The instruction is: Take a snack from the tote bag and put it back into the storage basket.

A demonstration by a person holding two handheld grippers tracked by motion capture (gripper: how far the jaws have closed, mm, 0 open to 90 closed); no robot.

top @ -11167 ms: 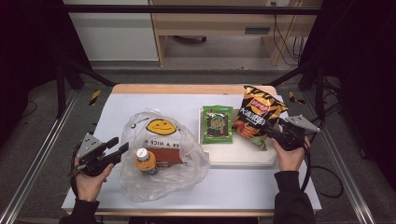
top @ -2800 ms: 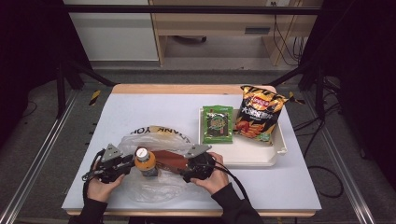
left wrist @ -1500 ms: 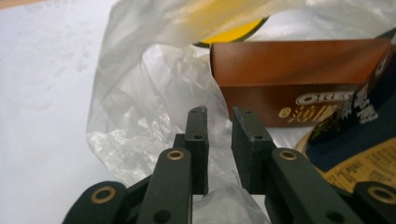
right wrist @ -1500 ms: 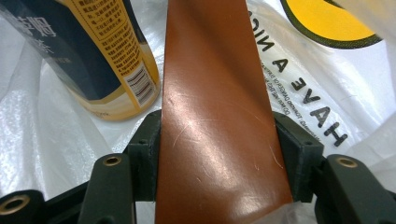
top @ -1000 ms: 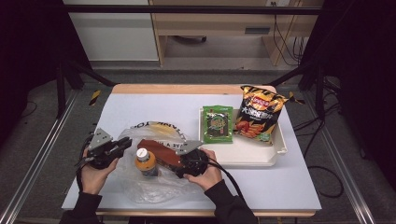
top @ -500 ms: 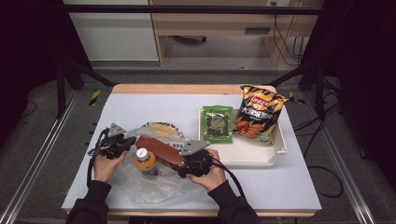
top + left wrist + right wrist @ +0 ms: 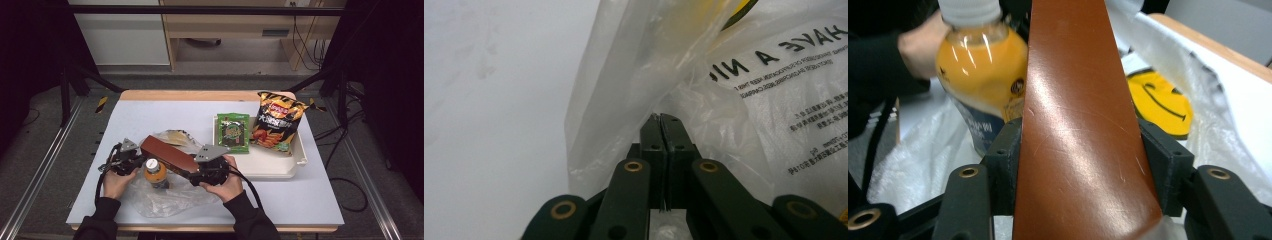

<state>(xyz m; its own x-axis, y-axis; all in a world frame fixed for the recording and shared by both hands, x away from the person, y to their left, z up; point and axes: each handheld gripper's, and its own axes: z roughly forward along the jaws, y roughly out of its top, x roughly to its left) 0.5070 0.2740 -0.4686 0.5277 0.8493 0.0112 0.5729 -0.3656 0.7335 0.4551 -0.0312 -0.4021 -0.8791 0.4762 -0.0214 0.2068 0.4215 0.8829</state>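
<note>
The work in hand looks like packing a long brown box (image 7: pixel 167 156) into a thin plastic bag (image 7: pixel 165 200) that lies crumpled on the near left of the table (image 7: pixel 310 205). The right gripper (image 7: pixel 192 176) is clamped across the box's width, its jaws pressing both long sides, as the right gripper view shows with the glossy brown face (image 7: pixel 1078 135) running straight away from the camera. Held by its near end, the box is raised and slanted, its far end pointing up and left over the bag, probably so that it can be slid in lengthwise. The left gripper (image 7: pixel 131 161) has just been closing and now has its jaws together on a fold of the bag's film (image 7: pixel 634 85), with only the thin plastic between them; pinching the edge there likely keeps the mouth up and open, and stops the light bag from sliding. An orange juice bottle (image 7: pixel 155 173) with a white cap stands upright on the bag between the two grippers, just beside the box. On the right, a white tray (image 7: pixel 280 170) still carries a green snack packet (image 7: pixel 233 131) and a bag of crisps (image 7: pixel 274 121), well apart from the work.
</note>
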